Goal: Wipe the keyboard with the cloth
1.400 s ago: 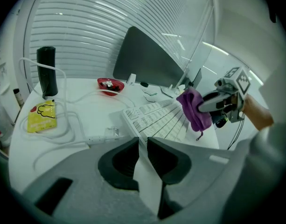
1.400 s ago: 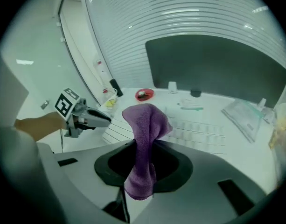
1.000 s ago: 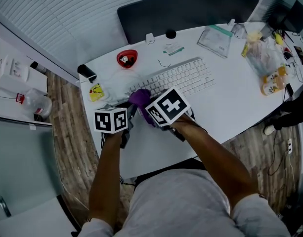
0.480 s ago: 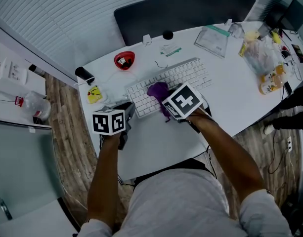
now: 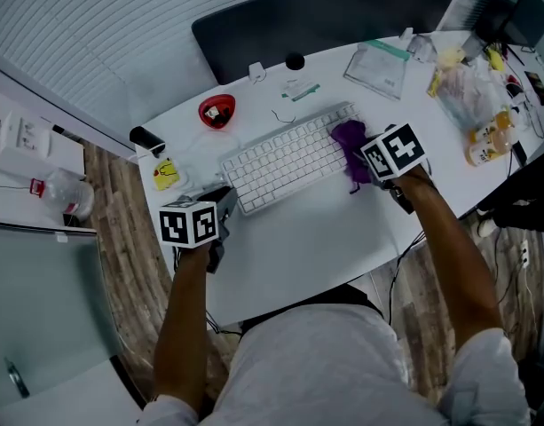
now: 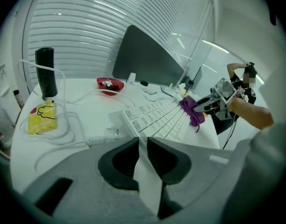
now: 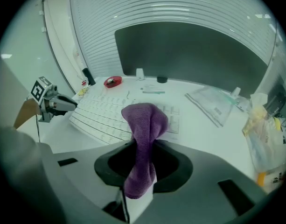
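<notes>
Clamping the purple cloth (image 5: 349, 139) in my right gripper (image 5: 360, 156), I held it on the right end of the keyboard (image 5: 285, 156); my left gripper (image 5: 224, 201) was closed, empty, beside the other end.

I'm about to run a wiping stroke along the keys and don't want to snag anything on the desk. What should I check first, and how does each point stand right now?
1. Cloth gripped: ok. The purple cloth is pinched between the jaws of the right claw.
2. Cloth over the keys: ok. It sits at the right end of the keyboard.
3. Cloth pressing down on the keys: cannot tell.
4. Left claw out of the path: ok. It sits just off the keyboard's near left corner, jaws together with nothing between them.
5. White cable clear of the keys: ok. It lies on the desk left of the keyboard.
</notes>
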`<state>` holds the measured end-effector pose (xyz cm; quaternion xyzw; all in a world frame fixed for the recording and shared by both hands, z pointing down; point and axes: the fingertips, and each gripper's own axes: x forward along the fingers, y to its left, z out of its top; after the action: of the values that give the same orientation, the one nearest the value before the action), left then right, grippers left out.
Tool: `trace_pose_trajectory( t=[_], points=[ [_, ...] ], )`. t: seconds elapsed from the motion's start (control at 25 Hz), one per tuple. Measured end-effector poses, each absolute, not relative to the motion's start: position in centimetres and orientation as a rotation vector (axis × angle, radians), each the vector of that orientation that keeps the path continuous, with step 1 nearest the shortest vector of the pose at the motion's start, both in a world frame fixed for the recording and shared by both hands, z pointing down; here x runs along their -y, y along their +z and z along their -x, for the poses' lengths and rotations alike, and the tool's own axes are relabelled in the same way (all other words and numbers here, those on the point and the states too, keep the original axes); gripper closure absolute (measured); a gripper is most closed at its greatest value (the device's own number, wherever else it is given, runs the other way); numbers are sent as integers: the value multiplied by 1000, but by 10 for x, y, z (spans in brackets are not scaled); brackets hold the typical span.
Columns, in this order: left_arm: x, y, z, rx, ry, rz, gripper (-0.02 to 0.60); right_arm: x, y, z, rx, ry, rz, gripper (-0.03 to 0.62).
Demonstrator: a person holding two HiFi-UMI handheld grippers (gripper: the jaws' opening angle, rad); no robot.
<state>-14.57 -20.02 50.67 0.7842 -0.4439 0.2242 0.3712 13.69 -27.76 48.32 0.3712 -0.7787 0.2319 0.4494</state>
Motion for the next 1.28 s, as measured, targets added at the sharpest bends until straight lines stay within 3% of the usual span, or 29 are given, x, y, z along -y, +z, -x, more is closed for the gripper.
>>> trace_pose_trajectory(
  t=[0.56,0.8,1.28],
  points=[
    [200,508,146,1180,606,-2005,514,287,476,-183,1950,608,-1020,505],
    [197,481,141,1223,553,-2066,514,259,418,-121,2245,516,-942,505],
    [179,333,113,1326,68,-2501,514,189,318,-9,2808,519,-751,505]
  ],
)
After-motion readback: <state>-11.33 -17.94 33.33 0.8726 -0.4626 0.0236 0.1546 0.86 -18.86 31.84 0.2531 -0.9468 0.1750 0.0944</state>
